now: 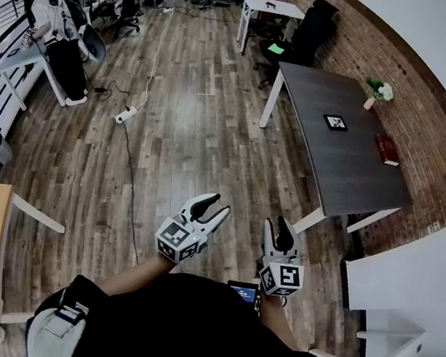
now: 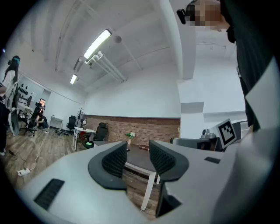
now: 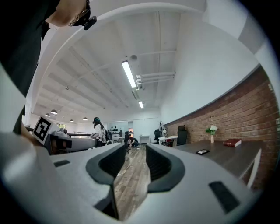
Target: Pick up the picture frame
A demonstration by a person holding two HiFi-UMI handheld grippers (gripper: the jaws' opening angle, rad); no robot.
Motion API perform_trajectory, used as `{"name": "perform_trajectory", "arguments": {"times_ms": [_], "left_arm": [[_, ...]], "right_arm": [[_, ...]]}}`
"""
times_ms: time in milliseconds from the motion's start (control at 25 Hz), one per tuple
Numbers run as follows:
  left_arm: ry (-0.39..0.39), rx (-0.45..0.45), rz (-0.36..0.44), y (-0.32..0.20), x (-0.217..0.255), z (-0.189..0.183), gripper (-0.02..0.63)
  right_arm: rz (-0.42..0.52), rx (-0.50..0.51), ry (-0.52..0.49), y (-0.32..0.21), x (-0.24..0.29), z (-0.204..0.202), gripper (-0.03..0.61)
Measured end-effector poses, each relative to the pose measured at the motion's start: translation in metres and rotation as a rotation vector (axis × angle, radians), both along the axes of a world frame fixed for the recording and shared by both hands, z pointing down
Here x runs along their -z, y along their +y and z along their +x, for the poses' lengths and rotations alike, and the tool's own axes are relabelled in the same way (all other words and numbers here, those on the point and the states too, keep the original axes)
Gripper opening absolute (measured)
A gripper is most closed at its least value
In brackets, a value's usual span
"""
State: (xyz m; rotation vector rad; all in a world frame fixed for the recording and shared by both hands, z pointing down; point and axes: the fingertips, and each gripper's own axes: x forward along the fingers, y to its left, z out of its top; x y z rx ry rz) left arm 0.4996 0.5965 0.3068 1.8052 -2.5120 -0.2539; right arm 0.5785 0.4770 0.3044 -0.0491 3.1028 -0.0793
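nothing's done yet: the left gripper (image 1: 218, 205) and right gripper (image 1: 276, 225) hang at the person's waist, jaws parted and empty, while the picture frame (image 1: 335, 123) lies flat on the dark table (image 1: 351, 174), well ahead and to their right (approach, grasp and lift all remain, i'd say). the right gripper view catches the frame just right of its jaws; in the left gripper view i can't pick it out.

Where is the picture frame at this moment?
In the head view the picture frame sits on the dark table at the upper right, along the brick wall, near the flower vase and the red book.
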Motion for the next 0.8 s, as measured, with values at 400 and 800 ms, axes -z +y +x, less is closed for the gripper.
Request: {"name": "perform_trajectory", "arguments": {"times_ms": [400, 800], "left_arm": [[0.033, -0.033, -0.02, -0.005, -0.005, 0.019, 0.138], [0.046, -0.03, -0.036, -0.024, -0.007, 0.038, 0.138]], "right_arm": [[-0.048, -0.009, 0.006, -0.005, -0.008, 0.021, 0.15], [-0.107, 0.01, -0.036, -0.025, -0.006, 0.045, 0.15]]}}
